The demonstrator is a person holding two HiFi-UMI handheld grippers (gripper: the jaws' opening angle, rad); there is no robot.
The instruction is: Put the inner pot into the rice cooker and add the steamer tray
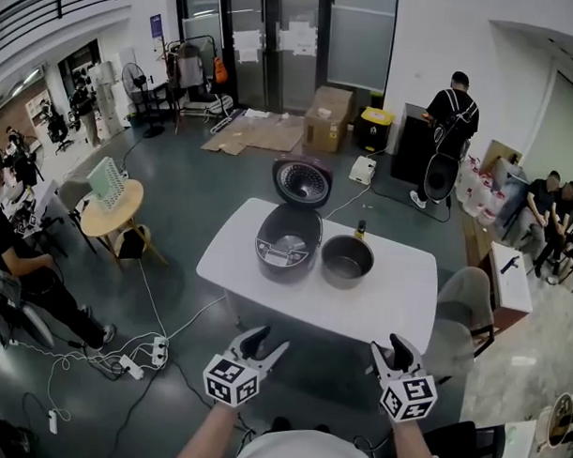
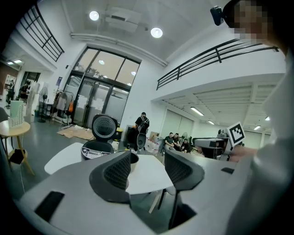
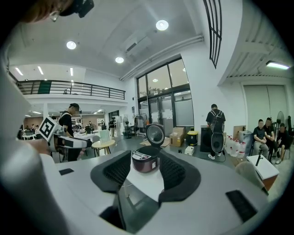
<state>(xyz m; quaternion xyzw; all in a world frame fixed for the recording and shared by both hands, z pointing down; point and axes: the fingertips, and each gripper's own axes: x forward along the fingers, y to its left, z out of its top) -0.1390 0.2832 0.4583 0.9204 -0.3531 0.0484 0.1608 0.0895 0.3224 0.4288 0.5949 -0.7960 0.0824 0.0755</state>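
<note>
On the white table (image 1: 396, 302) stands the dark rice cooker (image 1: 288, 242) with its lid (image 1: 302, 182) raised. The metal inner pot (image 1: 347, 261) sits on the table just right of it. I cannot make out the steamer tray. My left gripper (image 1: 269, 341) and right gripper (image 1: 387, 346) hover short of the table's near edge, both open and empty. The left gripper view shows the left gripper (image 2: 148, 158) aimed at the table, with the cooker (image 2: 97, 149) to its left and the pot (image 2: 133, 157) partly behind one finger. In the right gripper view the cooker (image 3: 144, 164) shows between the right gripper's (image 3: 145, 156) jaws, far off.
A round wooden side table (image 1: 112, 208) stands left of the white table. Cables and power strips (image 1: 132, 363) lie on the floor at the near left. A grey chair (image 1: 462, 309) sits by the table's right end. Cardboard boxes (image 1: 328, 117) and a standing person (image 1: 449, 135) are farther back.
</note>
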